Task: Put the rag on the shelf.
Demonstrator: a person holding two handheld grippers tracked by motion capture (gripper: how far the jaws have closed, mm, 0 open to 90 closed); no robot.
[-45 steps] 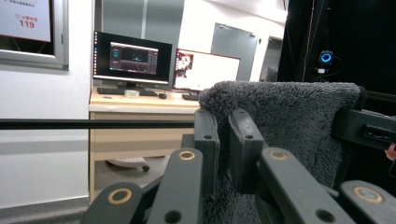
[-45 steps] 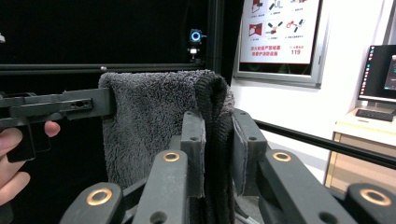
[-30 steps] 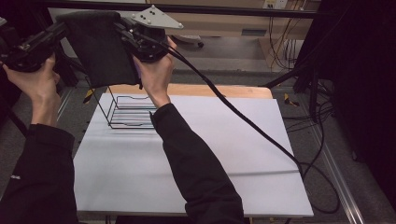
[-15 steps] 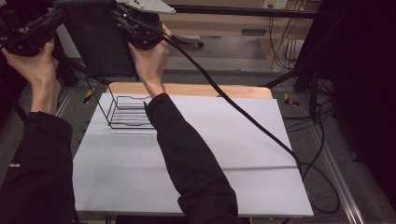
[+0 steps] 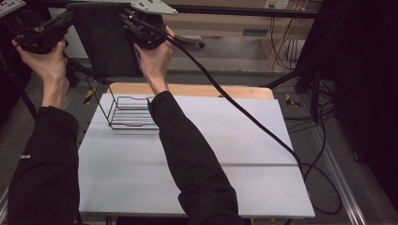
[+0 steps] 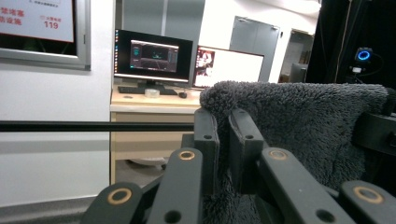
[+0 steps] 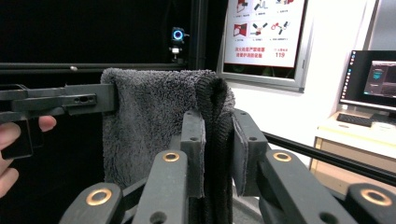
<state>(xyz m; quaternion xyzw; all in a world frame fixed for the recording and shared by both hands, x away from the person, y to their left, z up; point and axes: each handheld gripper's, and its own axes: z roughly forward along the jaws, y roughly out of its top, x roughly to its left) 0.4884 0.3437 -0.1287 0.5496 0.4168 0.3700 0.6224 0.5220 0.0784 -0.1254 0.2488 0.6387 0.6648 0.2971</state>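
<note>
**Dark grey fluffy towel held up between two grippers above the table's far left corner**

A dark grey, fluffy fabric towel (image 5: pixel 105 42) hangs stretched between the two grippers, lifted well above the far left corner of the white table (image 5: pixel 234 154). The left gripper (image 5: pixel 70 18) has its jaws clamped on the towel's one top corner, the pile bulging around the black jaws in the left gripper view (image 6: pixel 223 140). The right gripper (image 5: pixel 126 16) has its jaws closed on the other top corner, where the folded edge (image 7: pixel 215 135) is pinched between them. Each gripper is held in a raised hand, with black sleeves below.

Beneath the towel, a black wire rack (image 5: pixel 129 112) stands on the table near its far left corner, just beside the right forearm (image 5: pixel 187 150). A black cable (image 5: pixel 244 112) trails from the right gripper across the table to its right edge.
</note>
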